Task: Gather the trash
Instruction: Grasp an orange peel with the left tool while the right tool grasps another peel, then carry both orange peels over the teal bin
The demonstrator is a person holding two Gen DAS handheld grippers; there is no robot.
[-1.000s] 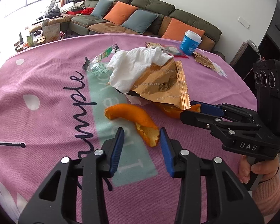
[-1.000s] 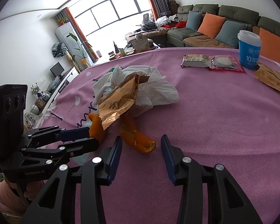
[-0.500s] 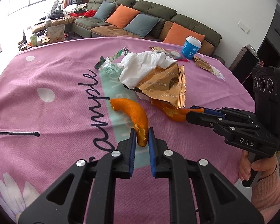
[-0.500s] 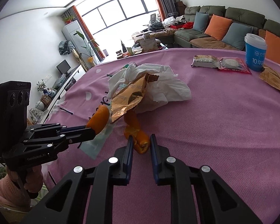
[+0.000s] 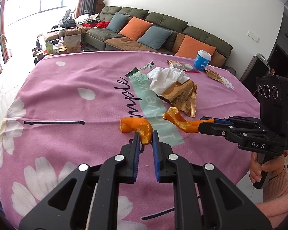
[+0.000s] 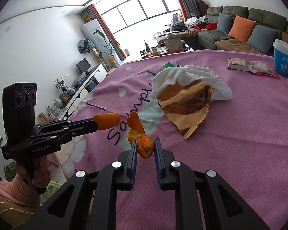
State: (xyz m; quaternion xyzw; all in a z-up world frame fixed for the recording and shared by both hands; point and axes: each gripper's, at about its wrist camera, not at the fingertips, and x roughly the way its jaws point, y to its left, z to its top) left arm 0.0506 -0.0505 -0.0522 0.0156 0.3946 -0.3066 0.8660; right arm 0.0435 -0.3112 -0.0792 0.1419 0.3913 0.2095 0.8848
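Both grippers have just closed their jaws on trash: the left gripper [image 5: 145, 140] pinches one curled orange peel [image 5: 136, 127], the right gripper [image 6: 145, 146] another orange peel strip [image 6: 139, 134], each lifted just above the pink flowered cloth on the worktop [image 5: 67, 88]. Next, I judge, comes carrying them to a bin, which is not in view. Readable writing: "DAS" and "GenRobot.AI" on the grippers, "mple" on the cloth, "10" on the blue paper cup [image 5: 202, 60].

bg: white walls | big window [image 6: 144, 9], bright daylight | green sofa [image 5: 163, 28] w/ orange+blue cushions

Bare pink tablecloth [image 5: 71, 88] leftward; tissue [image 5: 166, 77] and gold wrapper [image 5: 179, 94] heap ahead.
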